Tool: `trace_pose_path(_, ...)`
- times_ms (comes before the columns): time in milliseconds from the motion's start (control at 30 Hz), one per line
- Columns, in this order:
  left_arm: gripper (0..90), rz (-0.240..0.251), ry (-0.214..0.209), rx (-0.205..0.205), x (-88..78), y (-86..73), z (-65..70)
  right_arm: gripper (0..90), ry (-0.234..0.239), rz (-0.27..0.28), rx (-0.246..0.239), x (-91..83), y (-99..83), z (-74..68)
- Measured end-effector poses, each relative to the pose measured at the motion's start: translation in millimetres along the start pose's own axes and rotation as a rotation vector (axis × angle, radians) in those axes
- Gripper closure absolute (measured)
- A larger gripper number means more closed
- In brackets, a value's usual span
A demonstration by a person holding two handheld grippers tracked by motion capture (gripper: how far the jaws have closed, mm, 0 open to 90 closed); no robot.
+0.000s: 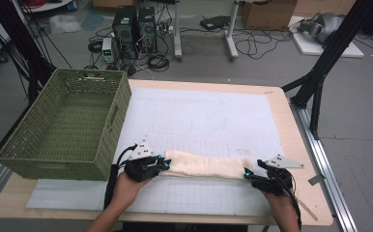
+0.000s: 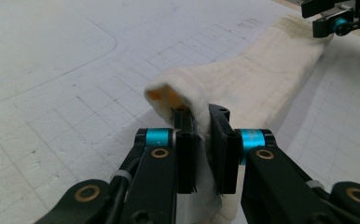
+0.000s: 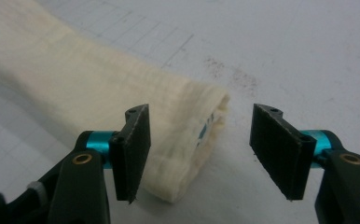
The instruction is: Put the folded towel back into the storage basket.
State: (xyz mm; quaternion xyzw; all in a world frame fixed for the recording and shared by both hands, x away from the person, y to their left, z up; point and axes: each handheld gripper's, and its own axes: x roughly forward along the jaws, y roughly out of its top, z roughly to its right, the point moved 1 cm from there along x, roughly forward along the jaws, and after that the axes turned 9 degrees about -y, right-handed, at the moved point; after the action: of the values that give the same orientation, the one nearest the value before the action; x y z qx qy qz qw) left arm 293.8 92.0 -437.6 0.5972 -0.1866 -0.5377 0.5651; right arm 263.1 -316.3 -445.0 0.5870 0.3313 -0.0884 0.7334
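1. Folded cream towel (image 1: 205, 166) — a long, narrow roll lying across the near part of the white gridded mat (image 1: 208, 121), between the two grippers.
2. Left gripper (image 2: 201, 135): jaws closed to a narrow gap, pinching a fold of cloth at the towel's left end. The bite looks shallow; a pull could slip it free or drag out only the top layer, undoing the fold.
3. Right gripper (image 3: 199, 140): jaws wide apart, holding nothing, straddling the towel's right end (image 3: 206, 126). If it closes off-centre it may catch one layer only — the end would then sag when lifted.
4. Green woven basket (image 1: 66, 125), empty, stands at the table's left, well apart from the towel. Lifted by one end alone, the towel would likely unroll.
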Motion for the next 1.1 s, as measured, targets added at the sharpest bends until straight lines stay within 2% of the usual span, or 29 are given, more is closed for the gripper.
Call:
trace_pose_path(100,81.3,-0.001,-0.001,0.001,-0.2,-0.1,-0.2,45.1,0.013,-0.055,-0.035,6.3,-2.4,-2.9)
trace_pose_path(233,81.3,-0.004,-0.002,0.007,-0.4,-0.2,0.2,48.3,0.021,-0.071,-0.044,8.6,-3.7,-3.5)
trace_pose_path(300,81.2,-0.004,-0.002,0.008,-0.3,-0.2,0.7,54.4,0.039,-0.08,-0.027,9.2,-3.8,-2.9)
trace_pose_path(333,81.2,-0.006,-0.002,0.01,-0.4,-0.3,0.7,54.4,0.039,-0.08,-0.027,9.2,-3.8,-2.9)
trace_pose_path(400,81.1,-0.007,-0.002,0.011,-0.3,-0.3,1.2,59.2,0.052,-0.09,0.009,9.2,-4.5,-3.2)
trace_pose_path(467,81.2,-0.008,-0.001,0.013,-0.1,-0.6,1.2,64.4,0.068,-0.088,0.016,9.6,-5.0,-3.4)
trace_pose_path(633,81.2,-0.016,0.003,0.023,0.5,-0.8,1.2,71.1,0.082,-0.092,0.055,10.1,-5.3,-2.8)
trace_pose_path(700,81.2,-0.016,0.003,0.025,0.5,-0.7,1.2,78.2,0.108,-0.099,0.063,10.7,-4.9,-2.7)
trace_pose_path(767,81.3,-0.018,0.005,0.028,0.6,-1.0,1.1,79.9,0.109,-0.104,0.061,10.3,-4.2,-3.8)
trace_pose_path(933,81.5,-0.011,0.008,0.041,-0.5,-0.5,1.5,81.4,0.115,-0.095,0.045,9.4,-3.7,-3.5)
trace_pose_path(1000,81.6,-0.001,0.006,0.045,-1.9,0.6,1.2,81.5,0.121,-0.077,0.026,8.3,-3.3,-2.1)
trace_pose_path(1100,81.7,0.01,0.003,0.052,-3.7,1.5,1.1,81.7,0.127,-0.031,0.023,3.4,-0.7,1.4)
